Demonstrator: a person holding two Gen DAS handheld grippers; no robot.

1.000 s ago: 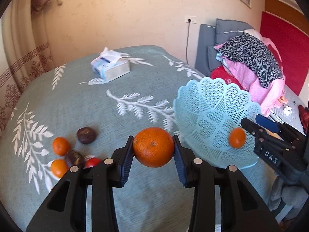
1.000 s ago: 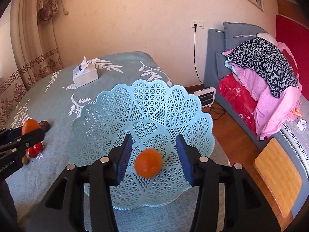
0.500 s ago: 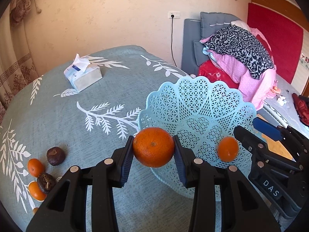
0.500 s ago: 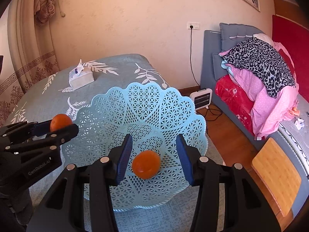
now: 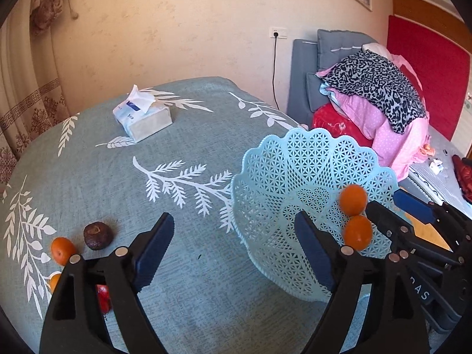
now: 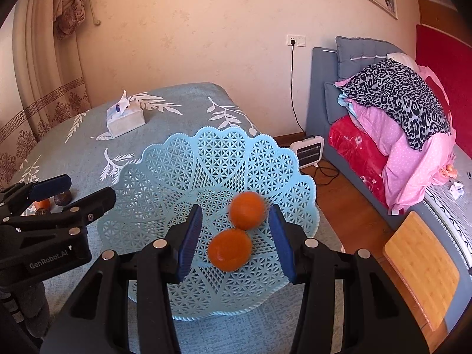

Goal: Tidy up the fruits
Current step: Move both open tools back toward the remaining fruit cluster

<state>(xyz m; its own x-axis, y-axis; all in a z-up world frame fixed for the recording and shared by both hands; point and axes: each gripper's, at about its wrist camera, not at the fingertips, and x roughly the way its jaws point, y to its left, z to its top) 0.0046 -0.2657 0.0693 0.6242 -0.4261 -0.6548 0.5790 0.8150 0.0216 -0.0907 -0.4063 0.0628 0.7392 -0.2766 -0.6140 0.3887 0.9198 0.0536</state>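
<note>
My left gripper (image 5: 234, 230) is opening, its jaws wide apart with nothing between them, just left of the pale blue lattice basket (image 5: 295, 177). Two oranges lie in the basket (image 6: 183, 162): one (image 6: 230, 253) resting, the other (image 6: 247, 211) blurred just behind it. My right gripper (image 6: 236, 215) hovers over the basket, open partway, and the oranges show below between its fingers. The left gripper (image 6: 88, 190) appears at the basket's left rim. On the cloth at the left lie an orange (image 5: 62, 250), a dark brown fruit (image 5: 98, 235), another orange (image 5: 54, 281) and a red fruit (image 5: 103, 295).
A tissue box (image 5: 143, 121) stands at the back of the teal leaf-print tablecloth (image 5: 177, 200). Beyond the table's right edge are a small white heater (image 6: 308, 150), a wooden board (image 6: 421, 265) and a couch piled with clothes (image 5: 374, 94).
The left gripper has opened and let go of its orange, which now lies in the basket beside the first one. The right gripper has stayed over the basket.
</note>
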